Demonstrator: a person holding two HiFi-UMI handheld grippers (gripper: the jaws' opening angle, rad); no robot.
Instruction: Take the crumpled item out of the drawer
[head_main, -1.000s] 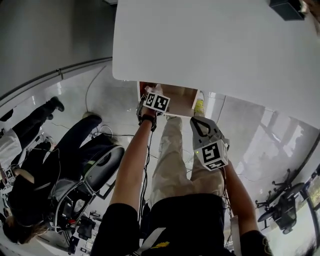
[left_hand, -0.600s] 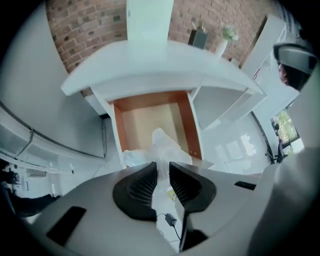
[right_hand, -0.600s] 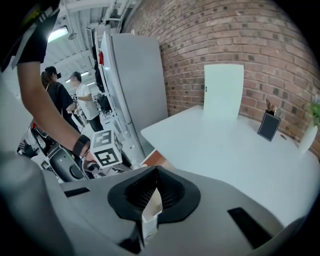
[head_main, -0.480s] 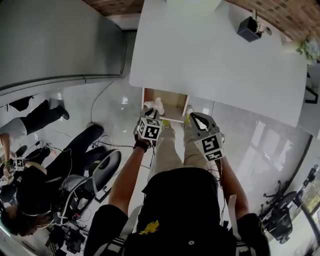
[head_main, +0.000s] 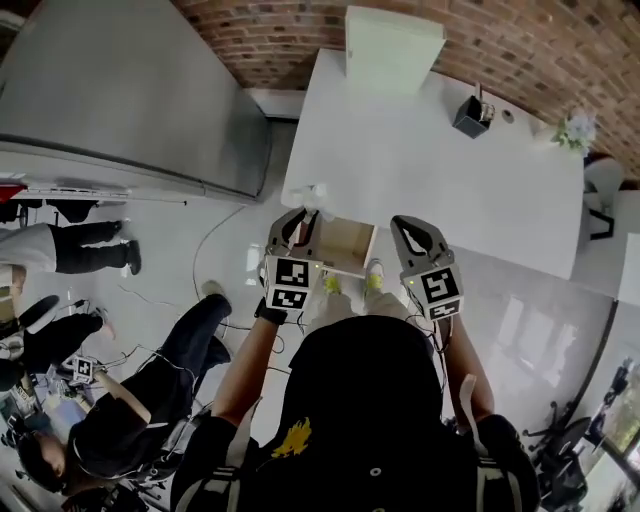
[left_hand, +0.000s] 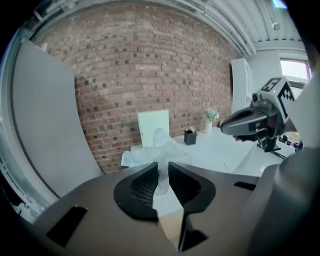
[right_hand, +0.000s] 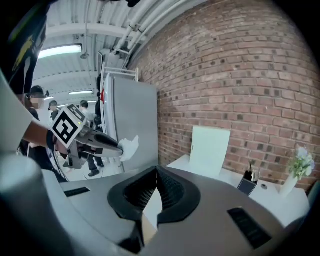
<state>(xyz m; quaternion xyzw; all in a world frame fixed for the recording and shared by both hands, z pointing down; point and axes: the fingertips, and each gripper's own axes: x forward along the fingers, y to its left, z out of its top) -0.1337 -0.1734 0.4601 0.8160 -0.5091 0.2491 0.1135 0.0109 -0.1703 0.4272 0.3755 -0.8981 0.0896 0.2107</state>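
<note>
step in hand: extraction; the left gripper (head_main: 303, 214) has the crumpled item (head_main: 316, 196) lifted clear of the drawer (head_main: 349, 243), over the drawer's left side and near the edge of the white table (head_main: 450, 160); judged from this, the removal is nearly complete and only the carry-away and set-down remain

left gripper: jaws narrowly apart and closing; the left gripper view shows the white crumpled item (left_hand: 161, 141) pinched between the two pads, with its bulk flaring out beyond the tips; the pads hold a thin neck of the material, so the hold looks light

drawer: pulled out below the table edge, wooden interior exposed; no other content can be made out inside

right gripper (head_main: 407, 226): held over the right side of the drawer, apparently not touching it; in the right gripper view its jaws are pressed together at the tips with nothing between them

next move calls for: a firm pinch on the item, travel away from the drawer opening toward a free surface, probably the table top, then release; caution: a soft, light item may slip from a shallow grip
</note>
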